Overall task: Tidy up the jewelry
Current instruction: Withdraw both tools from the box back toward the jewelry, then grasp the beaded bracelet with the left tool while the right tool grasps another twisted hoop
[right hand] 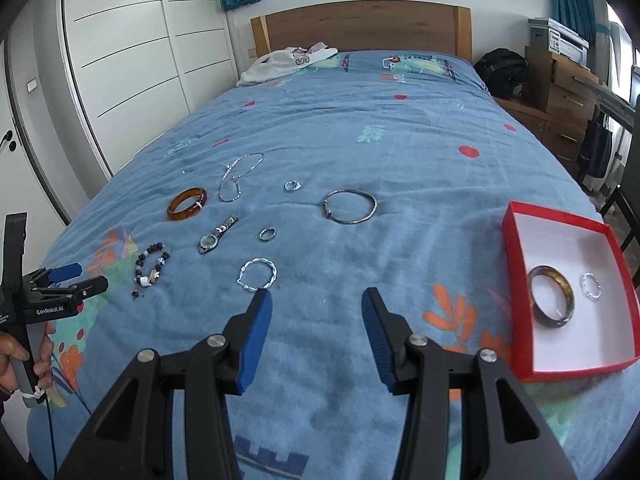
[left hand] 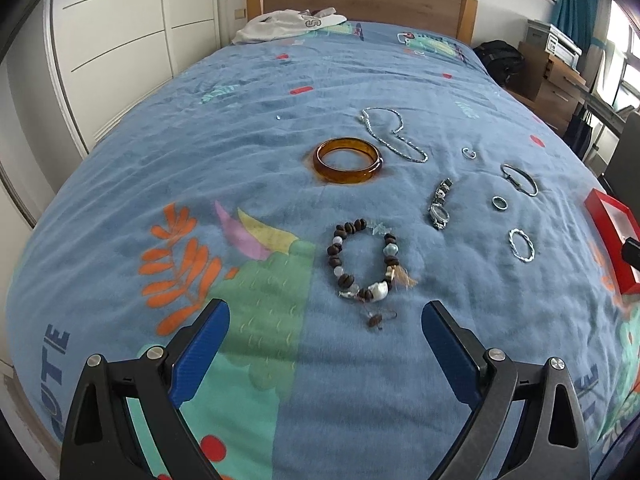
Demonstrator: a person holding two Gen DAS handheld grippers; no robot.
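Between my left gripper's (left hand: 325,322) open, empty fingers lies the beaded bracelet (left hand: 366,264). Only my right gripper (right hand: 316,312), likewise open and empty, shows inside the red box (right hand: 516,240) on its right: a bangle (right hand: 551,295).

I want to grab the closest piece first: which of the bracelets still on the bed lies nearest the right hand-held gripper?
The twisted silver bangle, just beyond the right hand-held gripper; the others lie farther off.
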